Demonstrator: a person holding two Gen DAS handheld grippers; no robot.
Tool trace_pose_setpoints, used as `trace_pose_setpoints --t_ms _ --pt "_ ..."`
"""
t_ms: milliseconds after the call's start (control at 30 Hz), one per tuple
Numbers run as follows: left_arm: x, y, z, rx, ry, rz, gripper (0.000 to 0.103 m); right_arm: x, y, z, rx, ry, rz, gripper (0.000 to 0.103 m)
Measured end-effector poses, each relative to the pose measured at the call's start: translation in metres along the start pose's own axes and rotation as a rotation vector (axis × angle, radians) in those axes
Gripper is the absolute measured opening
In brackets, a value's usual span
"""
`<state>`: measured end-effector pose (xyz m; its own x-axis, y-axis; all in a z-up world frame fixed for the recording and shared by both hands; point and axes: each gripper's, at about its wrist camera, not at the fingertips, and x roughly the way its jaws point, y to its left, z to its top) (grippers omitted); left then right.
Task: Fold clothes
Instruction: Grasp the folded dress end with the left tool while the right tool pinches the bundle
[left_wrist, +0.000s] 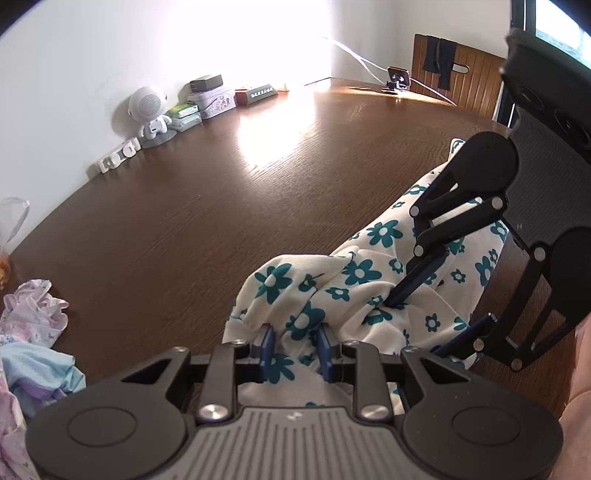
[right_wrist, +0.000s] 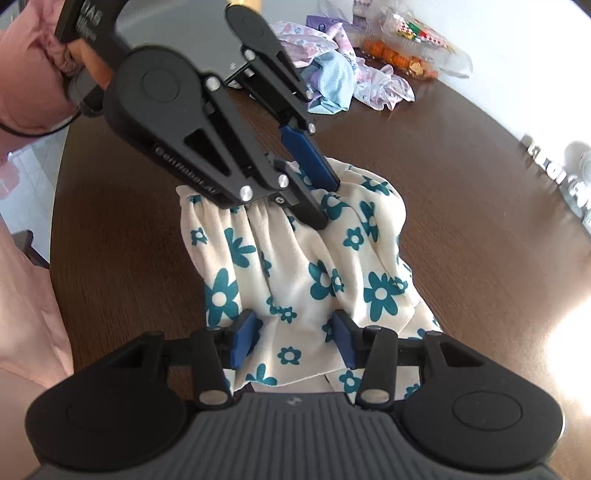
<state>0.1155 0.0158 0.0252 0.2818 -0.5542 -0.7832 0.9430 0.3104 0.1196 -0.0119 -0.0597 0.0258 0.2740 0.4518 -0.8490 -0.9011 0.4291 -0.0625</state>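
Note:
A cream garment with teal flowers (left_wrist: 354, 280) lies bunched on the brown wooden table (left_wrist: 192, 206). It also shows in the right wrist view (right_wrist: 295, 266). My left gripper (left_wrist: 295, 343) is open, its blue pads either side of a fold of the cloth at its near end. In the right wrist view the left gripper (right_wrist: 325, 199) presses down on the gathered far edge. My right gripper (right_wrist: 293, 339) is open over the cloth's near part, fabric between the pads. In the left wrist view the right gripper (left_wrist: 436, 314) stands on the garment's right side.
A pile of pastel clothes (left_wrist: 33, 332) lies at the table's left; it shows in the right wrist view (right_wrist: 332, 77) beside snack bags (right_wrist: 410, 48). A white robot-shaped speaker (left_wrist: 149, 110), boxes (left_wrist: 210, 98) and a power strip (left_wrist: 118, 155) line the wall. A wooden chair (left_wrist: 458, 81) stands beyond.

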Motion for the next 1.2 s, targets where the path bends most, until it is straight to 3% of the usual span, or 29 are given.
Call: trace_pose_setpoints --t_ms 133,267,400,733,933,1200 --pt "-0.014 0.007 0.0 -0.055 -0.018 -0.029 0.025 -0.001 -0.001 -0.002 0.012 -0.001 0.006 0.047" --pt "-0.046 0.018 -0.005 -0.188 -0.054 -0.03 0.057 -0.008 -0.001 -0.002 0.027 -0.013 0.01 0.048" --pt "-0.063 0.02 -0.024 -0.336 -0.02 -0.007 0.062 -0.032 -0.001 -0.006 0.063 -0.058 -0.023 0.05" --pt "-0.041 0.034 -0.062 -0.761 0.029 -0.071 0.062 -0.048 -0.006 -0.02 0.069 -0.081 -0.067 0.051" --pt "-0.027 0.033 -0.062 -0.795 0.054 -0.09 0.056 -0.037 -0.012 -0.024 0.051 -0.05 -0.076 0.051" --pt "-0.02 0.025 -0.052 -0.749 0.065 -0.101 0.026 -0.044 -0.014 -0.034 0.074 -0.041 -0.084 0.051"
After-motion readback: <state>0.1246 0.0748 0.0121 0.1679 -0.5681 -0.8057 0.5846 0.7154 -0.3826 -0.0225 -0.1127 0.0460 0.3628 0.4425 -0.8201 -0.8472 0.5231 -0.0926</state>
